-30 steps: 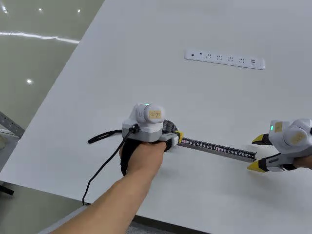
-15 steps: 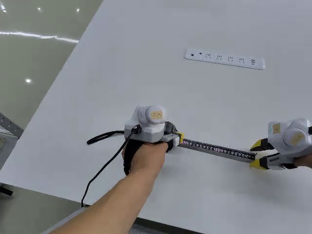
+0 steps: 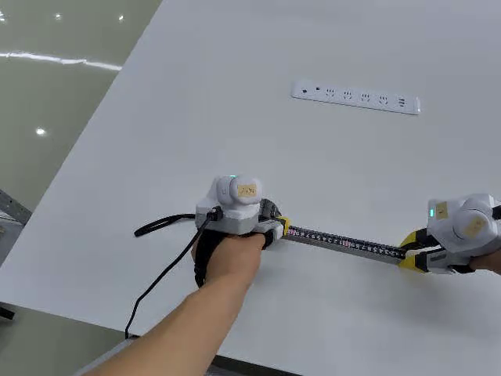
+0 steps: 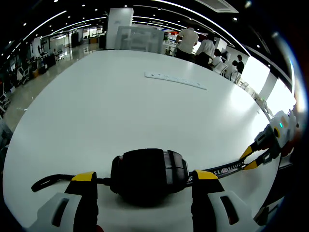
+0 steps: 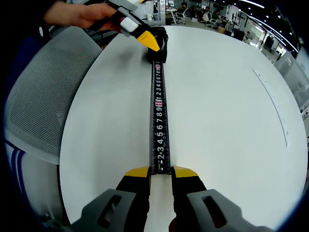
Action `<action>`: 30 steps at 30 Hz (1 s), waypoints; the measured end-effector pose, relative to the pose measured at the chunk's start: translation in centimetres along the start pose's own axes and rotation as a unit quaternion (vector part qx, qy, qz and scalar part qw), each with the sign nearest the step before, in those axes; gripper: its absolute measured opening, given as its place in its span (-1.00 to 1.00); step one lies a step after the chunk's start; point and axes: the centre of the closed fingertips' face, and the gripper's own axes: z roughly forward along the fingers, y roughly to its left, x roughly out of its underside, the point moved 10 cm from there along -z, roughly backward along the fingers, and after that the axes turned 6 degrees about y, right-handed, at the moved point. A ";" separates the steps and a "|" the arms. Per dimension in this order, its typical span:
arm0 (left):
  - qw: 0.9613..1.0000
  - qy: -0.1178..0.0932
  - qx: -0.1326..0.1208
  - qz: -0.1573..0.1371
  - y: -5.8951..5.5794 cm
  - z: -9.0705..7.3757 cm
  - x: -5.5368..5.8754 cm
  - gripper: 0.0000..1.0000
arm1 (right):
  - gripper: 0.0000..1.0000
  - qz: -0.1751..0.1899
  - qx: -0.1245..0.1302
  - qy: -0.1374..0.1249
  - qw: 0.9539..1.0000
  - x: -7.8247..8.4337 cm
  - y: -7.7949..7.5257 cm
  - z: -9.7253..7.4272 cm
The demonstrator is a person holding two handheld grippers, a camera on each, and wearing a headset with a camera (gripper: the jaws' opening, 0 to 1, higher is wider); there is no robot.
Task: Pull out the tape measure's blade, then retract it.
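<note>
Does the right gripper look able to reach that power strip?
Probably not freely: the right gripper is shut on the end of the blade, though bare table lies between it and the power strip.

L gripper (image 3: 272, 227) mid-frame in head view, hand (image 3: 231, 254) behind it, forearm (image 3: 184, 333) rising from bottom edge, jaws clasping tape case (image 4: 147, 174), R gripper (image 3: 409, 252) at right edge, jaws pinched on blade (image 5: 160, 111) tip

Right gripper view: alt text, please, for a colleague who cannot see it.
The right tool pinches the end of the blade, which runs straight across the white table to the case, held by the left tool.
</note>
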 end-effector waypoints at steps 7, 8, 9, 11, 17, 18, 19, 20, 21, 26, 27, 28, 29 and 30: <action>1.000 -0.002 -0.001 -0.001 0.0 0.0 0.2 0.46 | -0.73 -0.003 0.000 0.001 1.000 0.0 0.0 0.0; 1.000 -0.005 -0.001 -0.002 0.0 0.0 0.3 0.45 | -0.73 -0.003 0.001 0.002 1.000 0.0 0.0 0.0; 1.000 -0.007 -0.002 -0.001 0.1 0.0 0.2 0.44 | -0.73 -0.004 0.001 0.003 1.000 0.0 0.0 0.0; 1.000 -0.010 -0.001 -0.001 0.1 0.0 0.3 0.42 | -0.74 -0.003 0.000 0.003 1.000 0.0 -0.1 0.0; 1.000 -0.017 -0.002 -0.005 0.0 -0.1 0.3 0.41 | -0.74 -0.006 0.001 0.006 1.000 0.0 -0.1 0.0; 1.000 -0.018 -0.002 -0.007 0.0 -0.1 0.3 0.41 | -0.74 -0.007 0.001 0.006 1.000 0.0 -0.1 0.0; 1.000 -0.018 -0.001 -0.008 0.0 -0.1 0.3 0.40 | -0.74 -0.006 0.001 0.005 1.000 0.0 -0.1 0.0; 1.000 -0.018 -0.001 -0.008 0.0 -0.1 0.3 0.39 | -0.75 -0.007 0.001 0.005 1.000 0.0 -0.1 0.0; 1.000 -0.018 -0.001 -0.009 0.0 -0.1 0.3 0.39 | -0.75 -0.007 0.001 0.006 1.000 0.0 -0.1 0.0; 1.000 -0.020 0.002 -0.007 -0.1 0.0 0.3 0.34 | -0.75 -0.008 0.002 0.006 1.000 -0.1 0.0 0.0; 1.000 -0.020 0.002 -0.006 -0.2 0.0 0.3 0.33 | -0.75 -0.008 0.002 0.006 1.000 -0.1 0.0 0.0; 1.000 -0.021 0.002 -0.002 -0.2 0.0 0.3 0.31 | -0.75 -0.009 0.002 0.007 1.000 -0.1 0.0 0.0; 1.000 -0.021 0.003 -0.001 -0.3 -0.1 0.3 0.29 | -0.75 -0.009 0.003 0.007 1.000 -0.1 0.0 0.0; 1.000 -0.021 0.003 0.002 -0.3 -0.1 0.3 0.28 | -0.75 -0.010 0.003 0.009 1.000 -0.1 0.0 0.0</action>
